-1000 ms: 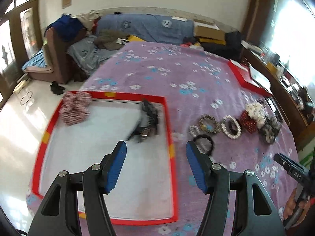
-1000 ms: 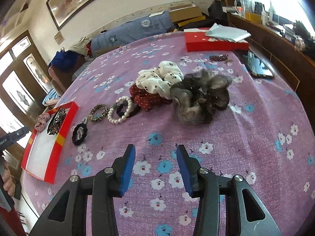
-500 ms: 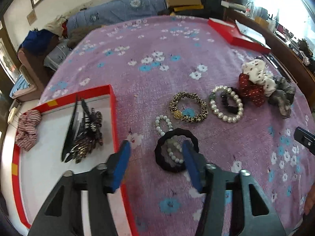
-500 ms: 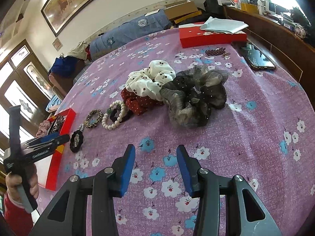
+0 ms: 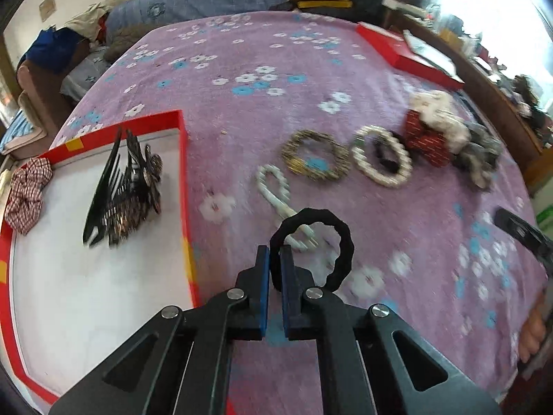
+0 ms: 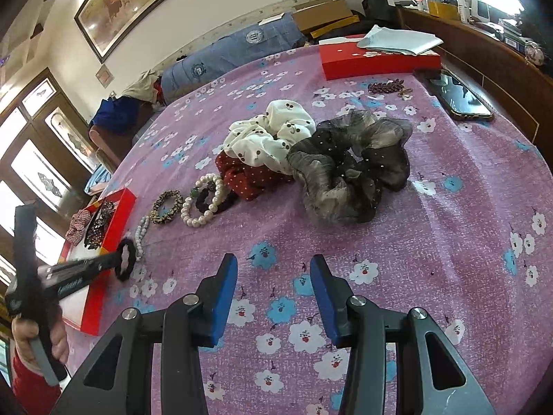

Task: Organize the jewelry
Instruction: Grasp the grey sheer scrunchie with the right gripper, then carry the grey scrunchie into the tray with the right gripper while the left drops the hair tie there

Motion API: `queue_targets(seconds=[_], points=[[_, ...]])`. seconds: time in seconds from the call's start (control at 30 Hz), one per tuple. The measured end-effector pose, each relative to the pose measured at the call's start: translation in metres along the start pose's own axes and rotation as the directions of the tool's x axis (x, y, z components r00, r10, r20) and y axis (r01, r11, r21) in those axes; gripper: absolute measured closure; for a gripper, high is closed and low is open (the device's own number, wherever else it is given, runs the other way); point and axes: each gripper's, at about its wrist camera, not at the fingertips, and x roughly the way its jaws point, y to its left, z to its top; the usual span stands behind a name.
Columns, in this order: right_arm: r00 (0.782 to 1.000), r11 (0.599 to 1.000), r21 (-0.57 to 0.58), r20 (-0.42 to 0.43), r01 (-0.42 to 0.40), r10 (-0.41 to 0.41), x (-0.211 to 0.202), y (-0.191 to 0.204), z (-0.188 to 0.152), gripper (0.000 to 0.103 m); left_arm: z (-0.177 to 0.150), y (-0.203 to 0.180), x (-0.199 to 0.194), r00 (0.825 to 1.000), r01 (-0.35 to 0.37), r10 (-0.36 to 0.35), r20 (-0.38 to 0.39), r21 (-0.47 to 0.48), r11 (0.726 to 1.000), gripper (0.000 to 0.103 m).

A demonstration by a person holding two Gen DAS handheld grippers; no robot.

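- The blue folded quilt (image 6: 238, 55) behind the purple flowered bed cover carries two round white emblems; their characters are too small to read.
- The black left gripper (image 6: 119, 259), seen from the right wrist view, bears pale lettering along its side, blurred beyond reading.
- Nothing else in either view carries legible text, numbers or brand marks.

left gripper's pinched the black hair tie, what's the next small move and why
Probably lift it and carry it left over the red tray. The left gripper is shut on the black hair tie, whose ring lies over the white bead bracelet, so rise first to avoid dragging it.
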Motion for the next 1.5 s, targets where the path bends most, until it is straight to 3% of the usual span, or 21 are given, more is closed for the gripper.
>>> queue_targets(seconds=[0.2, 0.33, 0.37, 0.47, 0.7, 0.97, 1.03, 1.07, 1.1, 1.2, 1.5], points=[[0.997, 0.998, -0.002, 0.039, -0.071, 0.071, -0.006, 0.007, 0.010, 0.056, -0.032, -0.020, -0.025, 0.998, 0.047, -0.048, 0.028, 0.055, 0.997, 0.098], [0.992, 0.997, 0.008, 0.104, -0.076, 0.075, -0.019, 0.009, 0.030, 0.056, -0.046, -0.032, -0.022, 0.999, 0.009, -0.012, 0.035, 0.086, 0.996, 0.098], [0.991, 0.997, 0.012, 0.113, -0.072, 0.070, -0.022, 0.008, 0.034, 0.051, -0.048, -0.034, -0.020, 0.999, 0.011, -0.013, 0.029, 0.086, 0.996, 0.098], [0.989, 1.000, 0.025, 0.149, -0.012, 0.008, -0.029, -0.001, 0.046, 0.043, -0.050, -0.034, -0.016, 0.999, 0.029, -0.030, 0.015, 0.073, 0.997, 0.098], [0.985, 0.987, 0.110, 0.113, 0.117, -0.129, -0.019, -0.047, 0.054, 0.043, -0.050, -0.033, -0.008, 0.999, 0.039, -0.040, 0.005, 0.057, 0.998, 0.097], [0.987, 0.980, 0.140, 0.050, 0.142, -0.151, 0.022, -0.061, 0.056, 0.043, -0.049, -0.033, -0.006, 0.999, 0.044, -0.044, 0.010, 0.034, 0.998, 0.097], [0.987, 0.978, 0.149, 0.048, 0.147, -0.156, 0.029, -0.061, 0.057, 0.051, -0.050, -0.033, -0.007, 0.999, 0.044, -0.044, 0.014, 0.029, 0.999, 0.097], [0.987, 0.977, 0.157, 0.049, 0.142, -0.151, 0.030, -0.062, 0.058, 0.074, -0.050, -0.032, -0.007, 0.999, 0.048, -0.048, 0.016, 0.023, 0.999, 0.097], [0.990, 0.979, 0.161, 0.044, 0.127, -0.136, 0.030, -0.062, 0.058, 0.084, -0.051, -0.032, -0.008, 0.998, 0.053, -0.054, 0.017, 0.018, 0.998, 0.097], [0.988, 0.979, 0.158, 0.065, 0.125, -0.137, 0.019, -0.061, 0.057, 0.090, -0.052, -0.030, -0.017, 0.997, 0.069, -0.069, 0.036, 0.004, 0.998, 0.097], [0.979, 0.991, 0.101, 0.173, 0.088, -0.104, -0.043, -0.028, 0.045, 0.091, -0.064, -0.016, -0.065, 0.986, 0.108, -0.105, 0.132, -0.019, 0.994, 0.097]])
